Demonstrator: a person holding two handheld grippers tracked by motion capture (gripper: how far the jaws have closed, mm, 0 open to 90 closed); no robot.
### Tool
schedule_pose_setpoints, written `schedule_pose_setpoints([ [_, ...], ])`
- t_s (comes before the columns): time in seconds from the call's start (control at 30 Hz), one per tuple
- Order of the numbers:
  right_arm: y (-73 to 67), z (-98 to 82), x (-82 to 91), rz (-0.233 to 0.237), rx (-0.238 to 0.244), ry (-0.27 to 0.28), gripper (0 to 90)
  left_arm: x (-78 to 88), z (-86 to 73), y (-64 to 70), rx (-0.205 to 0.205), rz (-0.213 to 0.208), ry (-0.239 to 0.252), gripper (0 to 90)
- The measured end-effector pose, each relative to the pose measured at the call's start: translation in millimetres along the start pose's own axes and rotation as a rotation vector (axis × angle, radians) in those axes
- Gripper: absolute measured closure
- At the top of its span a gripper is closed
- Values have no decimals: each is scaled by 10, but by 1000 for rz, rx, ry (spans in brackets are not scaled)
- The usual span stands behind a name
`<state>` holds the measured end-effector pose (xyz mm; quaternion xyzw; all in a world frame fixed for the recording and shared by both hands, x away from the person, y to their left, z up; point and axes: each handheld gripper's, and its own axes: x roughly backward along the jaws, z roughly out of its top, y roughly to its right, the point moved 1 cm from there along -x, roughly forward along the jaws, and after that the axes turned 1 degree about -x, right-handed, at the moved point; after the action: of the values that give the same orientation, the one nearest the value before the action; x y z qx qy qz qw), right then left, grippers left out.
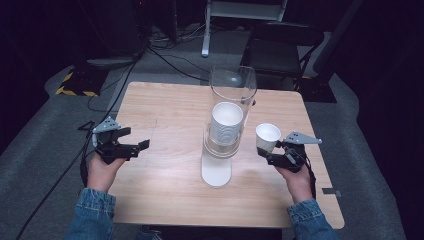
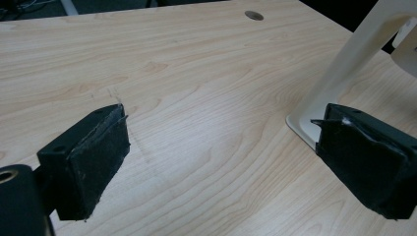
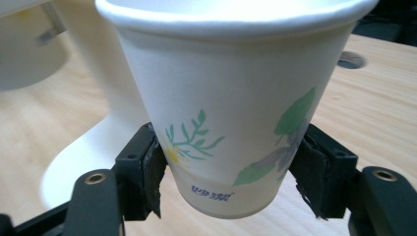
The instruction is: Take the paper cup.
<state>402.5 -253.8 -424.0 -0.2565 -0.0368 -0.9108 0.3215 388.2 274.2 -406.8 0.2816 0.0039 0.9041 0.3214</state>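
Gripping a paper cup (image 1: 267, 137) low on its wall, right gripper (image 1: 278, 151) holds it upright at right of centre, just beside the cup dispenser (image 1: 223, 131) mid-frame, while left gripper (image 1: 134, 141) hovers spread wide, nothing between, over the table (image 1: 165, 115) at left.

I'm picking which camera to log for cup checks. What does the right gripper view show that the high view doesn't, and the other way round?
Right gripper view: the paper cup's flower print and small lettering, with both pads pressed on its lower wall. High view: the clear dispenser tube with stacked cups, the left tool open and apart from it, and both forearms. Both: the cup held upright in the right tool, the white dispenser base, the wooden table.
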Motion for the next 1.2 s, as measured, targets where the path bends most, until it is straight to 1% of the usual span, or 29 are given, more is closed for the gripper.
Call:
schedule_pose_setpoints([
  [0.03,28,0,-9,-19,-14,10,348,8,-10,0,6,1,-2,57],
  [0.07,55,0,-16,-29,-35,15,346,15,-21,-7,4,2,-1,57],
  [0.1,93,-1,-29,-52,-46,22,345,21,-27,-7,6,5,-5,57],
  [0.13,141,-4,-47,-96,-50,29,344,39,-42,-11,9,7,-5,57],
  [0.17,141,-4,-47,-96,-50,29,344,39,-42,-11,9,7,-5,57],
  [0.2,173,-8,-59,-121,-48,31,343,49,-49,-17,8,9,-6,57],
  [0.23,207,-13,-76,-133,-50,31,343,56,-58,-15,15,9,-7,58],
  [0.33,300,-36,-131,-170,-67,26,342,79,-80,-21,18,16,-6,58],
  [0.37,356,-52,-170,-190,-69,18,341,87,-87,-23,18,18,-6,57],
  [0.4,356,-52,-170,-190,-69,18,341,93,-92,-24,19,20,-6,57],
  [0.43,408,-66,-202,-212,-64,11,342,105,-102,-26,18,23,-9,58],
  [0.47,408,-66,-202,-212,-64,11,342,111,-109,-28,20,25,-8,58],
  [0.6,503,-95,-270,-235,-77,-10,341,140,-145,-52,27,37,-11,58],
  [0.63,522,-107,-294,-242,-91,-20,341,141,-153,-53,34,36,-11,58],
  [0.7,553,-125,-333,-249,-94,-27,340,147,-171,-66,36,42,-14,58],
  [0.73,590,-159,-378,-239,-110,-29,340,150,-177,-68,37,43,-21,58],
  [0.8,608,-176,-402,-238,-115,-35,341,161,-186,-70,35,45,-18,58],
  [0.9,638,-217,-466,-253,-103,-58,341,179,-196,-73,38,48,-18,58],
  [1.03,654,-258,-539,-257,-96,-85,340,198,-210,-90,44,55,-17,59],
  [1.13,654,-294,-585,-241,-87,-91,339,201,-213,-96,44,55,-18,60],
  [1.2,655,-313,-606,-242,-82,-100,339,200,-214,-99,43,54,-19,60],
])
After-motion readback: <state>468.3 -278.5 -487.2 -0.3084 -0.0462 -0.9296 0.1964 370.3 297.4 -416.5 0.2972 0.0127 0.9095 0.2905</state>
